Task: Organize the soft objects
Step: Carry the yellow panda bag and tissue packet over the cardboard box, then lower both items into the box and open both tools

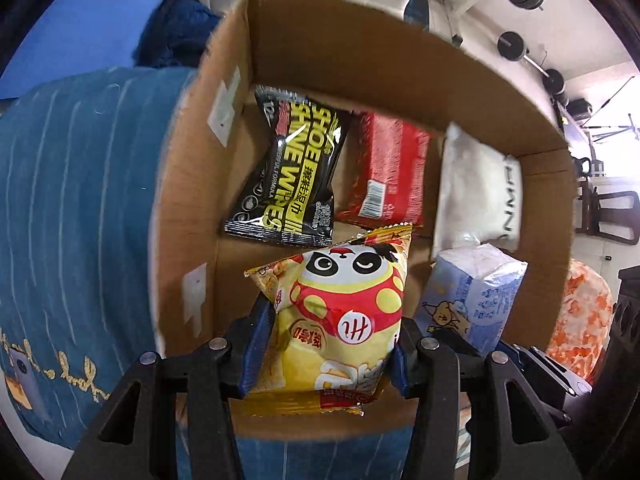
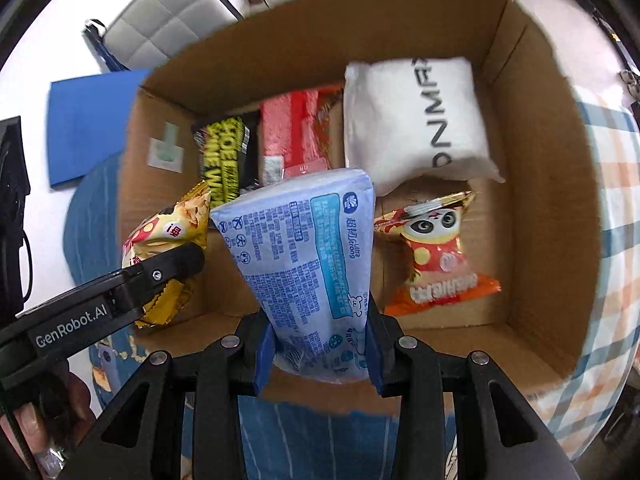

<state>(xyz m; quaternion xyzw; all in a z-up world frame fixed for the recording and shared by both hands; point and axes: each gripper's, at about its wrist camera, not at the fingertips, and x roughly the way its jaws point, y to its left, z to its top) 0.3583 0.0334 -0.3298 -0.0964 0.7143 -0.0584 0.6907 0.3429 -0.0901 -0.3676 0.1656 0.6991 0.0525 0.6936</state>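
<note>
On the far left lies a blue cloth with pale stripes and gold stitching (image 1: 80, 200), and an open brown cardboard box (image 1: 192, 184) rests on it. The left gripper (image 1: 326, 344) hangs over the near left part of the box, its blue-padded fingers (image 1: 256, 344) pinching a puffy yellow snack bag printed with a red-and-white panda (image 1: 340, 312); in the right wrist view this same bag (image 2: 168, 248) sits at the box's near left corner, with the black left gripper body crossing in front of it. Deeper in the box, from left to right, lie a black and yellow pack of shoe wipes (image 1: 288, 172), a red flat packet with a barcode (image 1: 388, 172) just beside it, and a white soft pillow-like pack with black letters (image 2: 416, 120) against the far right wall. The right gripper (image 2: 320, 344) is at the middle of the box's near edge, its fingers (image 2: 264, 348) squeezing the lower end of a light blue plastic-wrapped tissue pack (image 2: 308, 264), which stands upright and tilts slightly over the box. To its right, on the box floor below the white pack, lies a second panda snack bag with an orange bottom edge (image 2: 436, 252). Beyond the right wall shows a checked cloth in blue and orange (image 2: 600, 280).
</note>
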